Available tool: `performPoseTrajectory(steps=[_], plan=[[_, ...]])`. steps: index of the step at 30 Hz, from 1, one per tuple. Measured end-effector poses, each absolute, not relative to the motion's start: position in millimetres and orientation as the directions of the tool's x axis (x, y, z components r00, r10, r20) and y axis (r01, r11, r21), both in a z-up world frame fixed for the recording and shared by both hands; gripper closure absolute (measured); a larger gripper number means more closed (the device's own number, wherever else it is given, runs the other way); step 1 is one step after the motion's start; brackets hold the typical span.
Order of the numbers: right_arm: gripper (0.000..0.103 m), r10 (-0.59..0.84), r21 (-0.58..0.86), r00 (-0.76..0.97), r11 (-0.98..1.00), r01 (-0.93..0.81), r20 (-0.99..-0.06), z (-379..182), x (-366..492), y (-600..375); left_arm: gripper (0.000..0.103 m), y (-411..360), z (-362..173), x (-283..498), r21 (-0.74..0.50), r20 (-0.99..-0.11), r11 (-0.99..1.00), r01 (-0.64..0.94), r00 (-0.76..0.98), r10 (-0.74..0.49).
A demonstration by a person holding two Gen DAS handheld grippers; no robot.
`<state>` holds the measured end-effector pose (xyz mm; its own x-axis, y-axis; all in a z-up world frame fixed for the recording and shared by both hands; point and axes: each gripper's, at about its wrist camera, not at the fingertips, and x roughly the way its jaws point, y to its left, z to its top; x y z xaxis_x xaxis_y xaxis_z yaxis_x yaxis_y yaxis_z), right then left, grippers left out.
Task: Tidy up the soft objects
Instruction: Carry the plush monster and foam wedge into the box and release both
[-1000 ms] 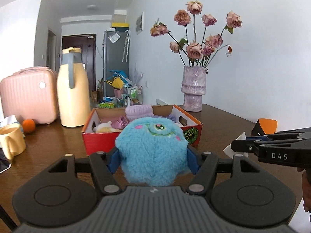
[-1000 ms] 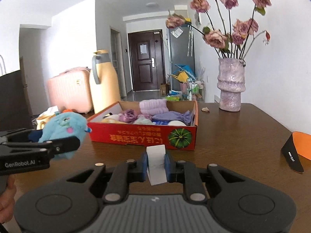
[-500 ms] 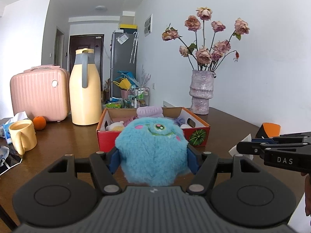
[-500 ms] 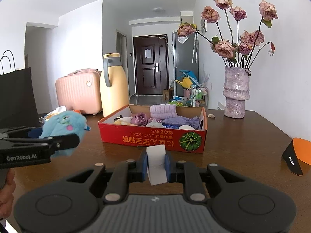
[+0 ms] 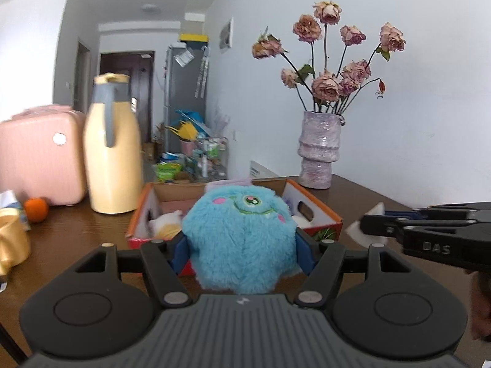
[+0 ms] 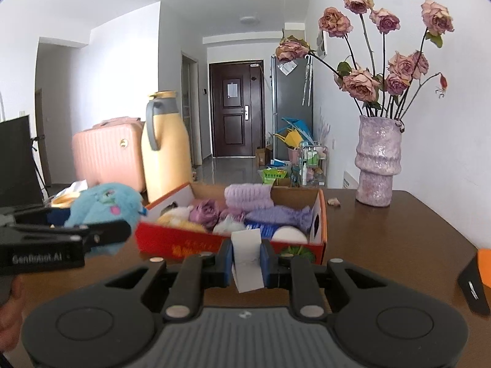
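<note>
The left gripper (image 5: 241, 250) is clamping its blue-padded fingers (image 5: 180, 250) on both sides of a round, fluffy turquoise plush monster with a single embroidered eye (image 5: 242, 239), holding it off the dark brown wooden desk (image 5: 76, 230), just in front of the red and orange cardboard box (image 5: 313, 205). The right gripper (image 6: 246, 257) is pinching a small white folded piece of soft material (image 6: 247, 259) between its fingers (image 6: 226, 260), which are pressing on it from both sides, near the front wall of the same box (image 6: 172, 242). Inside the box, a rolled lilac towel (image 6: 248, 196), a purple fabric rose (image 6: 204, 213) and a lavender knitted cloth (image 6: 280, 216) are lying packed together. Behind the box, a tall cream-yellow thermos jug with a grey handle (image 6: 165, 144) is standing beside a pink ribbed hard-shell suitcase (image 6: 107, 156). A textured lilac ceramic vase of dried pink roses (image 6: 377, 159) is standing on the desk to the box's right, well apart from it.
</note>
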<state>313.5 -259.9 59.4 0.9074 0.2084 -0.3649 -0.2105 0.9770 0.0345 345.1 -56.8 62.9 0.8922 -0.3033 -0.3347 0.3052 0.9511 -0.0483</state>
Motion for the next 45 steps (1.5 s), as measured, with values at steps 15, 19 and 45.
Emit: performPoseTrajectory(steps=[15, 19, 45], plan=[[0.085, 0.231, 0.110, 0.899, 0.973, -0.204, -0.373, 64.8, 470.3, -288.5, 0.034, -109.3, 56.8, 507.0, -0.211, -0.445, 0.930, 0.301, 0.818, -0.365], [0.084, 0.240, 0.177, 0.878, 0.967, -0.181, -0.415, 49.0, 516.6, -301.1, 0.034, -120.8, 47.2, 541.3, -0.255, -0.473, 0.932, 0.256, 0.808, -0.351], [0.039, 0.082, 0.033, 0.892, 0.997, -0.075, -0.445, 28.7, 550.2, -317.4, 0.015, -124.2, 36.4, 572.9, -0.247, -0.519, 0.936, 0.252, 0.781, -0.348]])
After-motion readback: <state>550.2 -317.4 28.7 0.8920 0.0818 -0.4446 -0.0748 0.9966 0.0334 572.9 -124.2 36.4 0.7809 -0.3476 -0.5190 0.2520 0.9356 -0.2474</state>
